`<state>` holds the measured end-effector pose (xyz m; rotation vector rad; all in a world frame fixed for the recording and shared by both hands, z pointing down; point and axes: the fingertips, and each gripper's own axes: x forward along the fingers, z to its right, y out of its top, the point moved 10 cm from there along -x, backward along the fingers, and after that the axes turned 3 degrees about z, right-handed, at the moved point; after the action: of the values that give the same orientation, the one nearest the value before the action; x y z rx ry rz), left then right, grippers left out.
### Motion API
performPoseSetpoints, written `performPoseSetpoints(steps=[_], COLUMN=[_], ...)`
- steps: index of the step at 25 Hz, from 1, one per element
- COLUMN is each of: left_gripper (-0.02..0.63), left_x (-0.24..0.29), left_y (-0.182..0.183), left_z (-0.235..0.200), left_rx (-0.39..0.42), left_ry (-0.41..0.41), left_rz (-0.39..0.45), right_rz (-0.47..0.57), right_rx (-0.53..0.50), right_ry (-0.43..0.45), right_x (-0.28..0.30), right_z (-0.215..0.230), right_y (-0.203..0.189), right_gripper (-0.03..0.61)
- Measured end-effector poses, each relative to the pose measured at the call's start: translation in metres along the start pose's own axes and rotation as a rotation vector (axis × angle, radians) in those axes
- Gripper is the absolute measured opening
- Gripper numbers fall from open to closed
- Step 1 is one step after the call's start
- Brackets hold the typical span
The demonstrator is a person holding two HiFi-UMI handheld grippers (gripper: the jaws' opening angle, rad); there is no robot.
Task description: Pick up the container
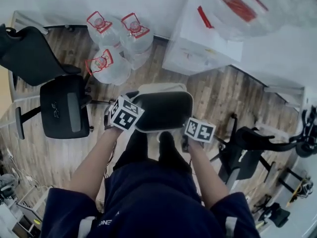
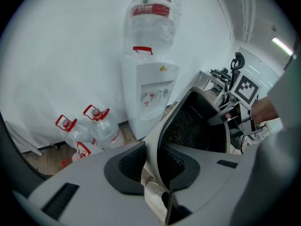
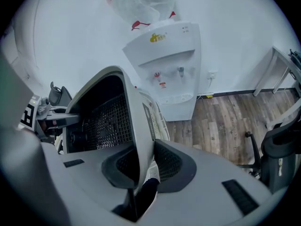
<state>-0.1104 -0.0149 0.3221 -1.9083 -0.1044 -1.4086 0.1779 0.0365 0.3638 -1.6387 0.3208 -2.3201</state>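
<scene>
The container (image 1: 163,109), a cream-rimmed bin with a dark mesh inside, hangs between the two grippers over the wooden floor (image 1: 218,90), on the person's side of the white water dispenser (image 1: 198,41) and near it. The left gripper (image 1: 131,115) has the container's rim on the side farther from the dispenser, and the right gripper (image 1: 187,132) has the opposite rim, nearer the dispenser's side of the room. In the left gripper view the left gripper (image 2: 153,166) has its jaws drawn in narrow on the container (image 2: 193,121). The cream wall runs straight up between the dark pads (image 2: 124,161), one pad outside and the other inside against the mesh, with the dispenser (image 2: 148,91) standing beyond the rim. In the right gripper view the right gripper (image 3: 141,166) is likewise clamped narrow on the container (image 3: 103,121), with its wall pinched between an inner and an outer pad and the dispenser (image 3: 169,65) just behind. Three water jugs (image 1: 116,46) with red handles stand on the floor just beside the dispenser. A black office chair (image 1: 64,105) sits farther from the dispenser, past the jugs.
</scene>
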Motion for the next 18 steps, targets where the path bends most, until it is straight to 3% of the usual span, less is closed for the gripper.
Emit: performPoseSetpoints(steps=[18], left_gripper=[0.087], left_x=[-0.041], left_y=[0.025], left_z=[0.020], left_rx=[0.026], left_ry=[-0.002], left_rz=[0.055], right_rz=[0.089], right_rx=[0.017], right_ry=[-0.028], right_x=[-0.054], right_z=[-0.006], right_y=[0.006], right_gripper=[0.072])
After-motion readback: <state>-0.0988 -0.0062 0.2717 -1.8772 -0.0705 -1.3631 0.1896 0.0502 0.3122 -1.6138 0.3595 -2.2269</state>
